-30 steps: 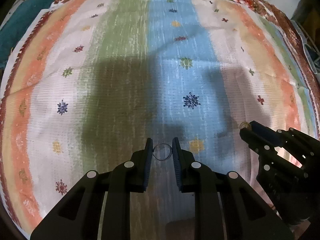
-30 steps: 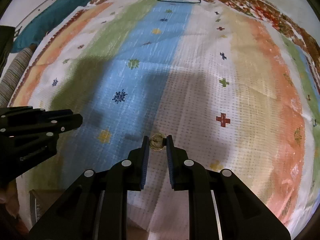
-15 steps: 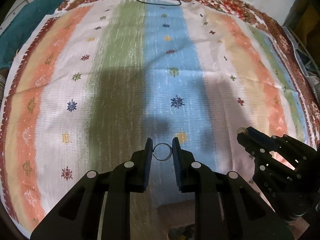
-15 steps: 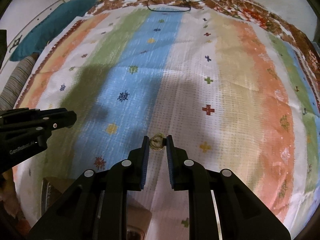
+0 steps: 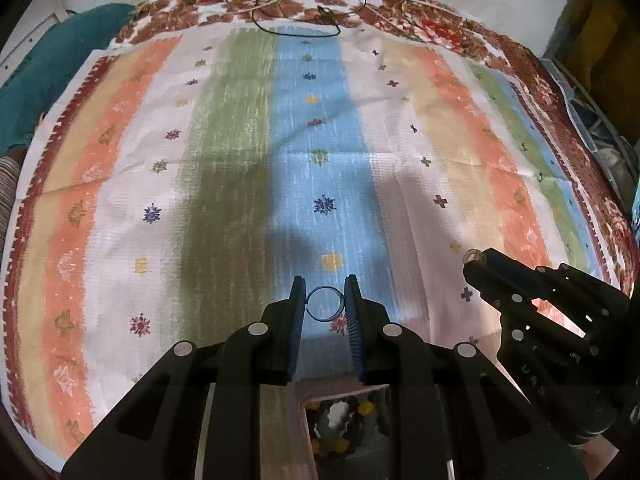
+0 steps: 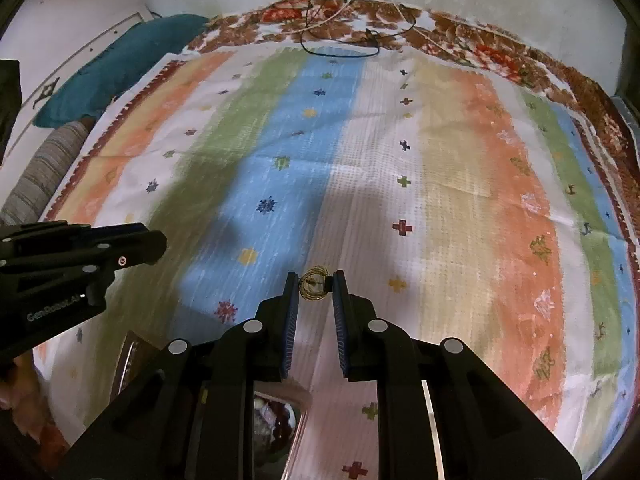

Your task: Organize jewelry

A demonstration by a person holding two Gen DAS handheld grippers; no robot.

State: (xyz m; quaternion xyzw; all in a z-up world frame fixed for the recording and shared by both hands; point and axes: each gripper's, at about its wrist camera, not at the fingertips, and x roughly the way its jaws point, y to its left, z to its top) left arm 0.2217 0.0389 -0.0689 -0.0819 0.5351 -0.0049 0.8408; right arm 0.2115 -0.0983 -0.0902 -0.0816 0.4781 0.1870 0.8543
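My left gripper (image 5: 325,303) is shut on a thin dark ring (image 5: 310,311), held above the striped cloth (image 5: 240,160). My right gripper (image 6: 316,286) is shut on a small gold ring-shaped jewel (image 6: 315,295). In the left wrist view the right gripper (image 5: 476,264) sits at the right with the gold jewel (image 5: 471,255) at its tip. In the right wrist view the left gripper (image 6: 158,240) reaches in from the left. A wooden jewelry box (image 5: 352,424) with beads inside lies under the left gripper; it also shows in the right wrist view (image 6: 276,420).
The cloth covers a bed with a floral brown border (image 5: 400,4). A black cable (image 5: 296,28) loops at the far edge. A teal pillow (image 6: 120,60) and a striped bolster (image 6: 44,168) lie at the far left. A wall stands behind.
Both grippers have pulled back and risen with their jewels still held. More of the cloth and the far wall show, and the jewelry box has come into view below.
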